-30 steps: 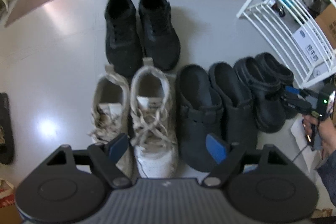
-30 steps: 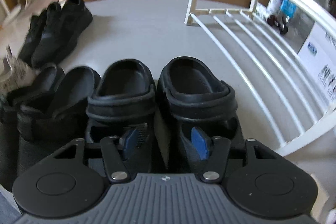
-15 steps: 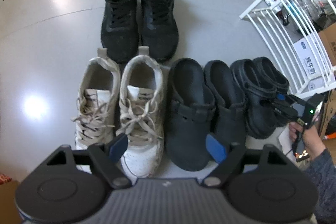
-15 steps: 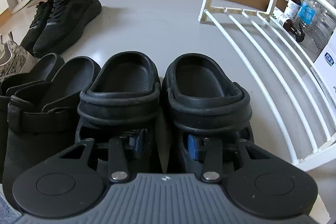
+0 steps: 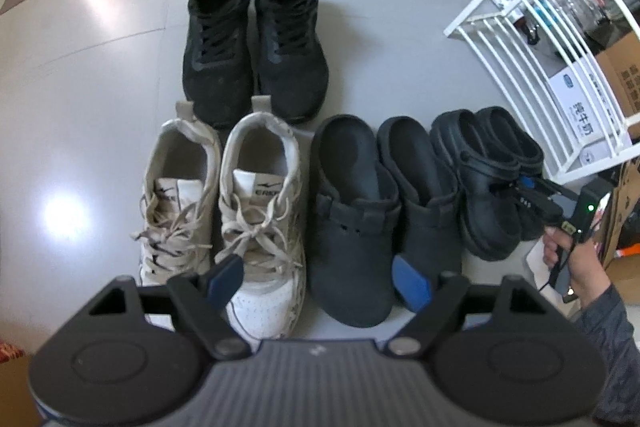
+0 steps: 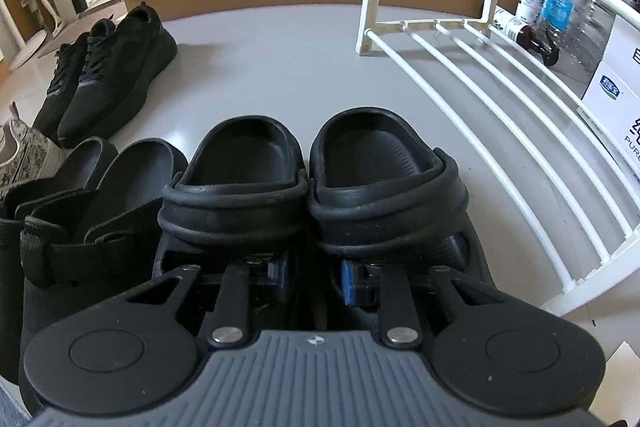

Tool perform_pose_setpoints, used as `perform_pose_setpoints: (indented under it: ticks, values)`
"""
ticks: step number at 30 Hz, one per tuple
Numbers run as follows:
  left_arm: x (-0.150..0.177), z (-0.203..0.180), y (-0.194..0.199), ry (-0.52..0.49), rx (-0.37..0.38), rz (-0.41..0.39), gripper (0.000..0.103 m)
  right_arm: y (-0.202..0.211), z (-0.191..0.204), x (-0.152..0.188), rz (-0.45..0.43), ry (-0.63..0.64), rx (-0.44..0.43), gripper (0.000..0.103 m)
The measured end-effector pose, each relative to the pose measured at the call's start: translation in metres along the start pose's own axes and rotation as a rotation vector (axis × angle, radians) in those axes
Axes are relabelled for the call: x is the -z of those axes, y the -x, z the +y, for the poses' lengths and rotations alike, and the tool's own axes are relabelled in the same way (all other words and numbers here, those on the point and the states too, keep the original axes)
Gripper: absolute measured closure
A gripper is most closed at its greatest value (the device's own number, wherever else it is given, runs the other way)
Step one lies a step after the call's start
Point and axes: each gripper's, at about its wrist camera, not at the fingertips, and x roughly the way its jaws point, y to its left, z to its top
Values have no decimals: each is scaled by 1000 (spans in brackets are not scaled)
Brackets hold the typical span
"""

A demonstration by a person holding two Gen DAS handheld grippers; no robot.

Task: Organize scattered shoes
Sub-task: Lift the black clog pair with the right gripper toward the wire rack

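Below the left wrist camera, the left gripper (image 5: 318, 281) hangs over the floor with its jaws spread wide and nothing between them; one blue pad sits over the toe of the white lace-up sneakers (image 5: 224, 203), the other over the toe of the dark backless clogs (image 5: 384, 199). Those two pairs stand side by side in a row, with the black strapped clogs (image 5: 490, 175) just to the right. A pair of black lace-up sneakers (image 5: 254, 43) stands behind the white pair, toes touching its heels. At the right edge a hand (image 5: 572, 259) holds the right gripper (image 5: 522, 189), whose tip reaches into the black strapped clogs. A white wire shoe rack (image 5: 532, 39) stands beyond them, empty on its lowest bars.

Over on the right wrist view, the right gripper (image 6: 314, 277) has just been closing its jaws, and the blue pads now pinch the two touching inner walls of the black strapped clogs (image 6: 316, 195), one finger down inside each shoe. The pair rests on the grey floor (image 6: 280, 67), just beside the white wire shoe rack (image 6: 480, 99), with the dark backless clogs (image 6: 92, 203) touching its left side. Bottles (image 6: 536, 11) and a white box (image 6: 616, 99) lie behind the rack.
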Motion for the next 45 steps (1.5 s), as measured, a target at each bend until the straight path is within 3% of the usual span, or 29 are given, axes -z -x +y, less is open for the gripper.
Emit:
perform_pose_setpoints:
  ticks: [17,24,30,40,45]
  values:
    - [1,11,-2,45,12,48,19,18,-15,-24,-145,-125,78,77]
    - [1,11,-3,49,23,59,19,21,-25,-33,-214,-196,191,77]
    - [2,11,-5,47,31,72,19,8,-40,-39,-253,-305,357,77]
    - [-1,14,-5,54,39,80,19,-15,-54,-72,-294,-415,442,76]
    - [-8,24,-1,69,-2,60,19,-26,-64,-83,-289,-510,490,76]
